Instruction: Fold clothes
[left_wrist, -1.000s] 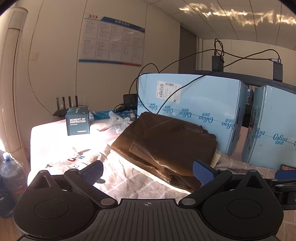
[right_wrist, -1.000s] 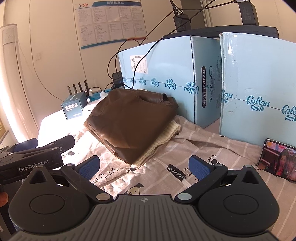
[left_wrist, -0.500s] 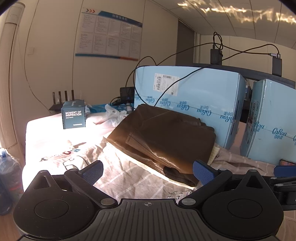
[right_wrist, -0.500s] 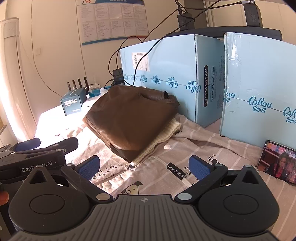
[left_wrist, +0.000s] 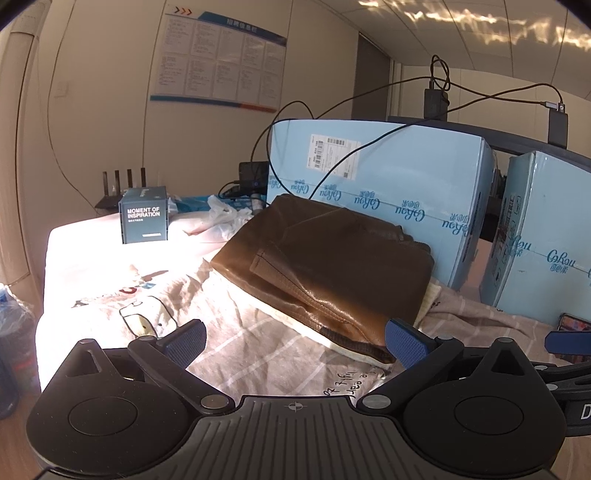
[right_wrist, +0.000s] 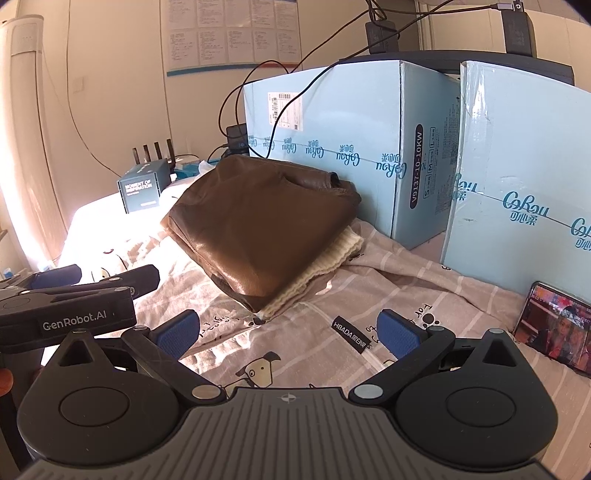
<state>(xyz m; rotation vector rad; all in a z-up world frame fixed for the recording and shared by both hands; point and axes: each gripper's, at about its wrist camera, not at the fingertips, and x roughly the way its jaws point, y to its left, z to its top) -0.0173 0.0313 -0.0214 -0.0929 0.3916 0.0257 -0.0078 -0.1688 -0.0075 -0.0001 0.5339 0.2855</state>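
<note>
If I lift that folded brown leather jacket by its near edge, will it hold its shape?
Probably not: the brown leather jacket lies in loose layers, so it would likely unfold and droop. Its glossy surface looks slippery, so a claw may slide. It rests on a cream knit, which might drag along.

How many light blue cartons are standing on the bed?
2: one light blue carton directly behind the folded brown jacket, the second carton to its right, beside the phone. Others may be hidden.

A folded brown leather jacket (right_wrist: 258, 225) lies on a folded cream knit garment (right_wrist: 325, 258) atop the striped cartoon-print bedsheet (right_wrist: 332, 295) — two pale blue cardboard boxes (right_wrist: 351, 140) stand just behind, a dark teal cube box (right_wrist: 142, 190) far left, a lit smartphone (right_wrist: 554, 328) near right.
</note>
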